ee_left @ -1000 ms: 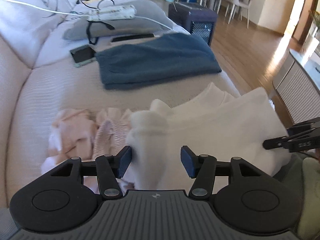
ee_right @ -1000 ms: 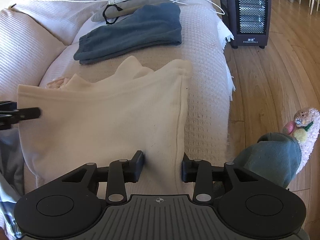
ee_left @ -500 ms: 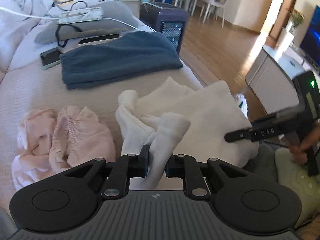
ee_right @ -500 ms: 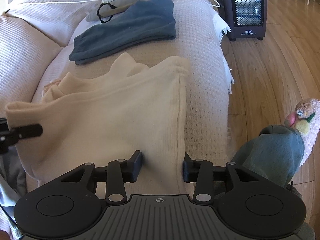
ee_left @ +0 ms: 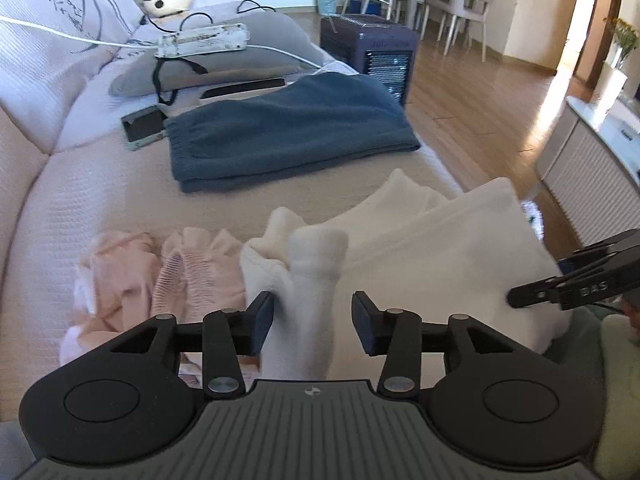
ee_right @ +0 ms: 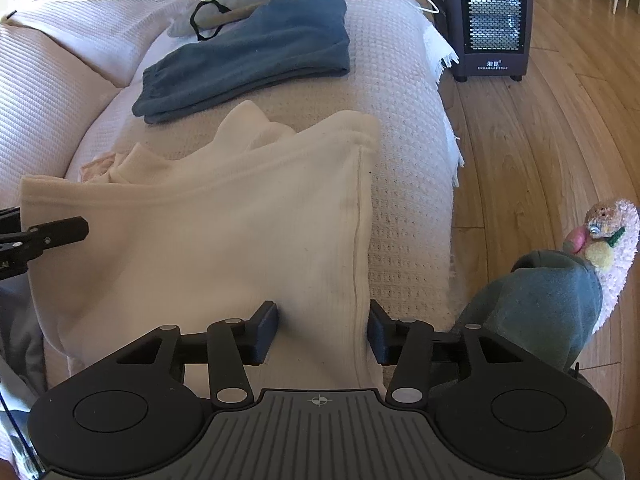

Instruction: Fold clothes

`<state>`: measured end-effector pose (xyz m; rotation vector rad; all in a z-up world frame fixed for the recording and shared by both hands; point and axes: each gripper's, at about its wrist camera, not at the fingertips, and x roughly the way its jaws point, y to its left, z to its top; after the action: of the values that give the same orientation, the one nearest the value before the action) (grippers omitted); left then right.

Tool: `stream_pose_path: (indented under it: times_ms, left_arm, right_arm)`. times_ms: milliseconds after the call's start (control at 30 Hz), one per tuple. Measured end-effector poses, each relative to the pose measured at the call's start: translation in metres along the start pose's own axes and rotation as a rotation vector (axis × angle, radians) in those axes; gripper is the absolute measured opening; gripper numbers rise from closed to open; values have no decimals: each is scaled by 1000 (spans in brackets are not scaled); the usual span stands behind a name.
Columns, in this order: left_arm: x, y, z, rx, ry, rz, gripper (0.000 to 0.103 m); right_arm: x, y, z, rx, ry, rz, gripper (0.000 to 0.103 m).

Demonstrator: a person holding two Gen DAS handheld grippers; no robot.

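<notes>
Garment between the claws (ee_left: 420, 248): cream white, plain.
Folded garment (ee_left: 288, 136): dark slate blue, plain.
Crumpled clothes (ee_left: 160, 268): pale pink, one piece finely ribbed.
Sofa cover (ee_right: 400, 112): pale pinkish white, waffle weave.
Cushion (ee_left: 44, 40): white, thin grey line drawing.
Pillow (ee_left: 264, 40): plain grey.
Heater (ee_right: 490, 20): dark purple-brown casing, silvery grille.
Floor (ee_right: 540, 140): warm brown wood planks.
Slipper (ee_right: 612, 248): fluffy pink, yellow and green trim.
Left claw (ee_left: 313, 322): black arms, dark blue pads.
Right claw (ee_right: 323, 332): black.
</notes>
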<state>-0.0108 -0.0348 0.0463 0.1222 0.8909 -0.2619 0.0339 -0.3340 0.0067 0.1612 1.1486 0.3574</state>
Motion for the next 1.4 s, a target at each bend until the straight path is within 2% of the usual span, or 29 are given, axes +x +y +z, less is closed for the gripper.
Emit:
stream_pose_path:
  times_ms: [100, 133, 167, 233, 367, 433, 500, 600, 633, 733, 833, 900, 967, 1067, 1200, 1400]
  left_arm:
    - [-12, 4, 0, -11, -24, 1, 50]
    - [-16, 6, 1, -15, -36, 1, 59]
    - [-18, 7, 1, -15, -42, 1, 63]
    - [-14, 11, 2, -20, -34, -1, 63]
    - [12, 13, 2, -35, 8, -19, 58]
    - [21, 11, 2, -27, 14, -8, 52]
    - [29, 10, 3, -23, 14, 0, 51]
    - [37, 11, 1, -34, 12, -6, 32]
    - [38, 12, 0, -39, 14, -13, 23]
    - [39, 15, 0, -57, 21, -34, 18]
    - [28, 19, 3, -74, 22, -49, 16]
    - [19, 21, 5, -80, 23, -54, 16]
    - [8, 23, 8, -105, 22, -62, 16]
    - [-8, 26, 16, -140, 0, -80, 16]
    - [-25, 24, 40, -111, -50, -67, 16]
    - [-34, 37, 104, -49, -178, -7, 16]
  right_arm:
    - [1, -1, 0, 6, 4, 0, 50]
    - [1, -1, 0, 8, 7, 2, 50]
    - [2, -1, 1, 9, 10, 3, 50]
    - [4, -2, 1, 11, 16, 7, 50]
    - [4, -3, 1, 12, 17, 8, 51]
    - [4, -3, 0, 14, 16, 9, 51]
    - [4, -4, 1, 18, 19, 10, 52]
    - [6, -5, 2, 26, 27, 14, 54]
    - [7, -6, 3, 30, 32, 21, 55]
    - [10, -6, 5, 31, 43, 38, 54]
    - [8, -2, 6, 7, 38, 43, 44]
    - [2, 2, 6, -23, 26, 28, 31]
    - [-9, 6, 8, -46, 0, 17, 27]
    - [-29, 19, 11, -116, -44, -1, 26]
    - [-56, 31, 27, -174, -123, -6, 26]
    - [-78, 39, 78, -252, -280, -36, 26]
